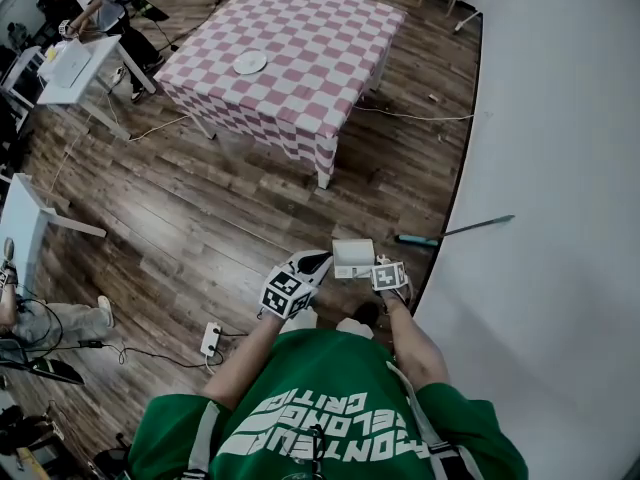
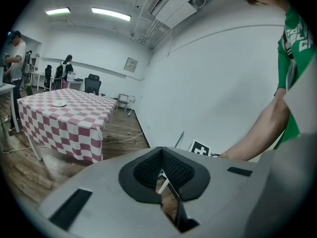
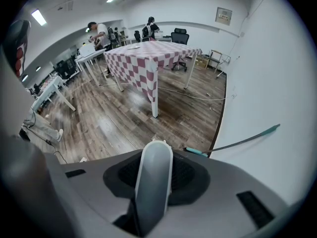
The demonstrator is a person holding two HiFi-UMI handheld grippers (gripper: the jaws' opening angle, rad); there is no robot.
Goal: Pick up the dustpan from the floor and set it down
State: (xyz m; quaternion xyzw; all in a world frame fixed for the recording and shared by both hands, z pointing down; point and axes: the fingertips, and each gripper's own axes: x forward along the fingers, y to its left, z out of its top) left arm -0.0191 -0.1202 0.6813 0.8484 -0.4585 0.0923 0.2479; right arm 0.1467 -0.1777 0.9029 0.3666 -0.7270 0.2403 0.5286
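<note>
- Head view: the dustpan (image 1: 353, 258) is held up over the floor (image 1: 220, 218) just ahead of the person. Its pale body lies left to right between the left tongs (image 1: 316, 261) and right tongs (image 1: 385, 268). The wall (image 1: 560, 168) is close on the right. Open boards run left and far, up to the checked table (image 1: 290, 48).
- Left gripper view: the left tongs (image 2: 161, 155) are pressed together at the tips. A thin pale strip shows in the slit behind them; I cannot tell what it is.
- Right gripper view: the right tongs (image 3: 154, 157) pinch the dustpan's handle (image 3: 152, 182). Its long axis runs along the tongs, with the rounded end pointing away toward the floor. A teal-ended stick (image 3: 233, 143) lies at the wall's foot, on the right.
</note>
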